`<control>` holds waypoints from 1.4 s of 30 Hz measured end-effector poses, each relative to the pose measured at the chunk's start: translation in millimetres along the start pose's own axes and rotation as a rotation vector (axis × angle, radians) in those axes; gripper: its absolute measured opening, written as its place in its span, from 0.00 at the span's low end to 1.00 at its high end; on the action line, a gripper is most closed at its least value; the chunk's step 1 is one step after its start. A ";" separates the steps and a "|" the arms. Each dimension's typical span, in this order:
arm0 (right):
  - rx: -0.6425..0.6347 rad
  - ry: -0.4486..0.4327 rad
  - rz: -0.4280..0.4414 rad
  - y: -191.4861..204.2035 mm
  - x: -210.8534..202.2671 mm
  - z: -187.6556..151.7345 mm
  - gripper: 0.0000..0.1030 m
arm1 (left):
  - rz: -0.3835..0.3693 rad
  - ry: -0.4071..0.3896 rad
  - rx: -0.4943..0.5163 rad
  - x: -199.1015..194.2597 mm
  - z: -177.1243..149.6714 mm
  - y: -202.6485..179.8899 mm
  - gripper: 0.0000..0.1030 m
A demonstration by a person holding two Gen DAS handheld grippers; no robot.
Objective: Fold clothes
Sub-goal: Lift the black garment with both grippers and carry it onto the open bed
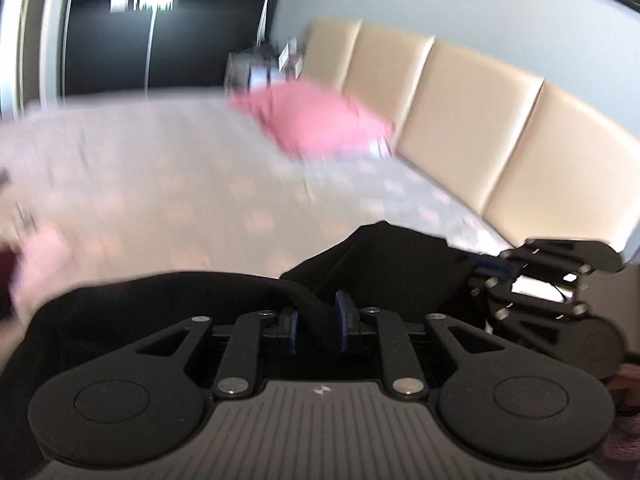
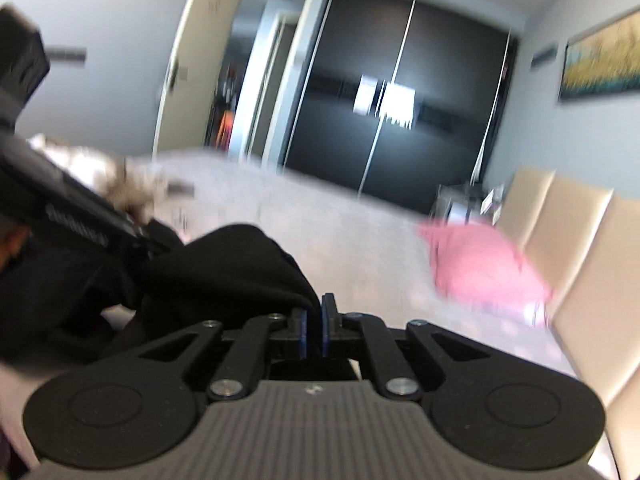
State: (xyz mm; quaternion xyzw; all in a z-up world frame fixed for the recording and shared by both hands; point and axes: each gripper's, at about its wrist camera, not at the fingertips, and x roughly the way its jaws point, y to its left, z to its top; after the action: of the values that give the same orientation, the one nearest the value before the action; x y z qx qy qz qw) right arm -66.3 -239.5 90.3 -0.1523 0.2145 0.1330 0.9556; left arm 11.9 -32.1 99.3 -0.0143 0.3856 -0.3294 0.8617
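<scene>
A black garment point(image 1: 384, 264) hangs between both grippers over the bed. My left gripper point(image 1: 318, 322) is shut on a thick rolled edge of it, the blue pads pressing the cloth. My right gripper point(image 2: 314, 330) is shut on another edge of the same black garment point(image 2: 224, 264). The right gripper also shows in the left wrist view point(image 1: 496, 268), at the right, holding the cloth. The left gripper's body shows at the left of the right wrist view point(image 2: 72, 216). Both views are motion-blurred.
The bed has a pale patterned cover point(image 1: 160, 168). A pink pillow point(image 1: 316, 120) lies at its far side by the cream padded headboard point(image 1: 480, 120). A dark wardrobe point(image 2: 400, 100) stands beyond the bed. A nightstand with clutter point(image 1: 264, 64) is next to the pillow.
</scene>
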 end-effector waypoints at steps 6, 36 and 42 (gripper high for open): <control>-0.040 0.158 0.114 -1.8 5.7 -48.1 0.10 | -0.098 0.170 0.001 6.3 -45.5 17.9 0.30; -0.092 0.404 0.349 -48.8 53.2 -6.3 0.36 | 0.435 0.261 -0.046 -45.5 -42.4 204.5 0.57; 0.042 0.469 0.351 -79.3 153.6 -31.6 0.35 | 0.369 0.284 -0.167 -30.0 -55.3 248.2 0.57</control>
State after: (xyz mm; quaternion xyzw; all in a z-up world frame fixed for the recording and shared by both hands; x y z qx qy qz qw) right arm 81.4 -294.2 12.5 -0.1197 0.4553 0.2530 0.8452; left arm 98.2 192.2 11.0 0.0315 0.5248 -0.1319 0.8404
